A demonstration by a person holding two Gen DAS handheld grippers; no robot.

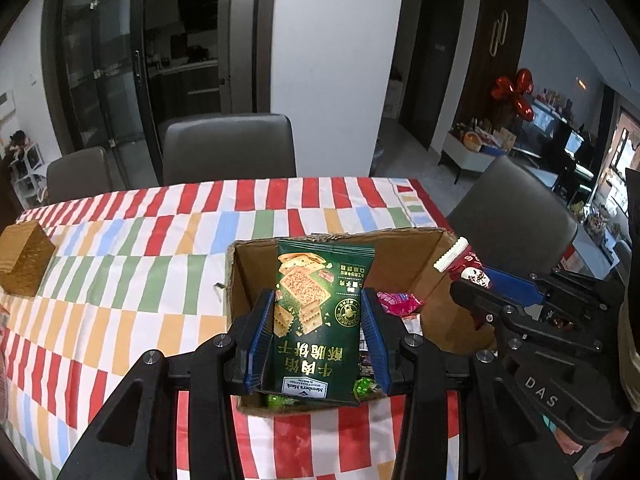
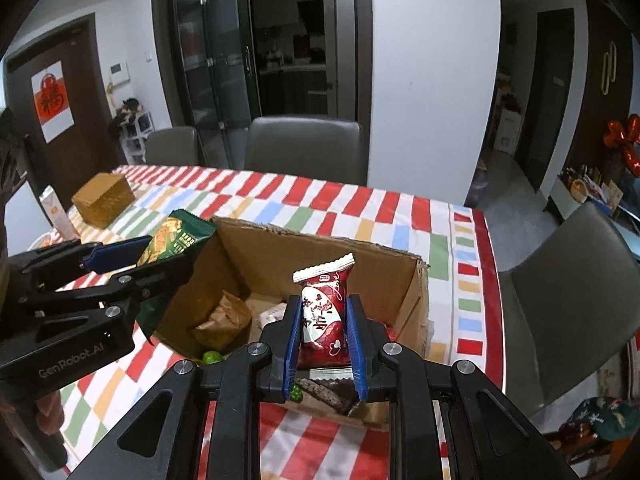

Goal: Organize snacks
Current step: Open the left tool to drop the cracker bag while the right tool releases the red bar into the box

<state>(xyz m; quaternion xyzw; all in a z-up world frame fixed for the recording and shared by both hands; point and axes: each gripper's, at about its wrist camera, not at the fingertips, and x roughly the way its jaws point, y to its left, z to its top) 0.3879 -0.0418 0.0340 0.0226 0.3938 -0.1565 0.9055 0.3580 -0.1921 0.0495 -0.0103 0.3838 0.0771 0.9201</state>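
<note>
Snacks like these are light, soft and crinkly, and the crackers inside could break, so squeeze gently on the flat sides near the middle. Left gripper [image 1: 319, 316] is clenched on a dark green cracker bag [image 1: 320, 312], just above the box [image 1: 416, 252]. Right gripper [image 2: 323, 334] is clenched on a shiny red pack [image 2: 324, 316], also just above the box.

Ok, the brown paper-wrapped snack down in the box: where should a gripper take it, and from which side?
Judging by the right wrist view, come straight down from above and pinch the brown paper-wrapped snack across its crumpled upper end. It leans in the cardboard box against the left wall, so a side approach looks blocked.
</note>
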